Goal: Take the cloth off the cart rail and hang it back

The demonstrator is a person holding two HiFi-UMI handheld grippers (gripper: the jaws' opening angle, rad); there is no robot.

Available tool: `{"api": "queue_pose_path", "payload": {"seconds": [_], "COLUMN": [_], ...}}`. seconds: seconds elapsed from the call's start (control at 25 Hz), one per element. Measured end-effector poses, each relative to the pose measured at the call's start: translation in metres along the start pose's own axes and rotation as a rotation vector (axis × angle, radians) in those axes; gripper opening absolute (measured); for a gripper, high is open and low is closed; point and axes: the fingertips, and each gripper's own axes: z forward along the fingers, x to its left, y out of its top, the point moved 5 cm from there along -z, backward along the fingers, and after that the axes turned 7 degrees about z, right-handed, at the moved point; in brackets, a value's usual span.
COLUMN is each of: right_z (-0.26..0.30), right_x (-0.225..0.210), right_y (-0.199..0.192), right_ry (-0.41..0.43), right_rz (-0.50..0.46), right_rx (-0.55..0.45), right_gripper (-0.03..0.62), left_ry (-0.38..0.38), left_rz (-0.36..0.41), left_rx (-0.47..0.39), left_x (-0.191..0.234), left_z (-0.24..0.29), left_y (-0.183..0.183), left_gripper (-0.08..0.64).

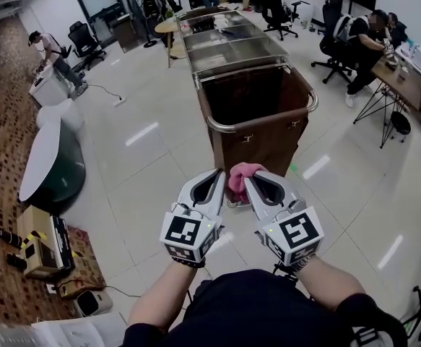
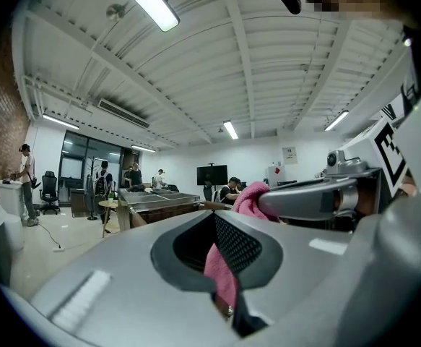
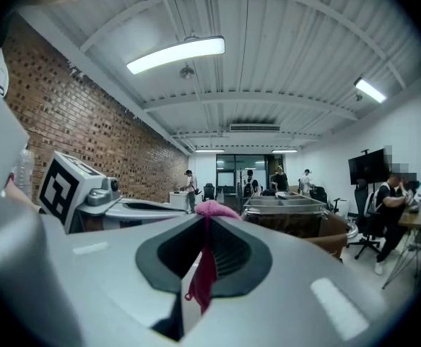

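A pink cloth (image 1: 239, 178) is bunched between my two grippers, held up in the air just short of the cart's near rail (image 1: 257, 123). My left gripper (image 1: 218, 173) is shut on one part of the cloth (image 2: 223, 273), and my right gripper (image 1: 248, 177) is shut on another part of the cloth (image 3: 204, 270). The two grippers sit close side by side, tips pointing toward the cart (image 1: 255, 103). In the right gripper view the cart (image 3: 297, 219) stands ahead and to the right. The rail carries nothing that I can see.
The brown cart has a deep open bin and steel trays (image 1: 224, 38) behind it. A white and green round table (image 1: 51, 161) stands left, with boxes (image 1: 44, 244) on the patterned carpet. People sit at desks (image 1: 401, 71) at the right, and office chairs stand behind.
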Motion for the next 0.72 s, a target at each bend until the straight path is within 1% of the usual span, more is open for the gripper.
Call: {"api": "queue_pose_path", "payload": {"seconds": [0.16,0.28,0.52,0.72], "right_z": [0.065,0.115,0.19,0.26], "right_x": [0.046,0.069,0.101,0.136], "right_y": [-0.003,0.002,-0.008,-0.005], "right_ry": [-0.005,-0.009,-0.008,-0.013], "right_rz": [-0.013,-0.013,0.004,0.015], "right_rx": [0.002,-0.002,0.001,0.008], "right_gripper": [0.018,0.018,0.018,0.018], "left_ry": [0.006,0.004,0.029,0.045], "left_rz": [-0.002,0.0,-0.026,-0.039], "left_rx": [-0.02,-0.028,-0.036,-0.029], "left_x": [0.073,0.129,0.211,0.286], "left_z": [-0.033,-0.047,-0.07,-0.101], "left_y": [-0.01,-0.012,-0.018,-0.022], "left_gripper": [0.003,0.003,0.003,0.003]}}
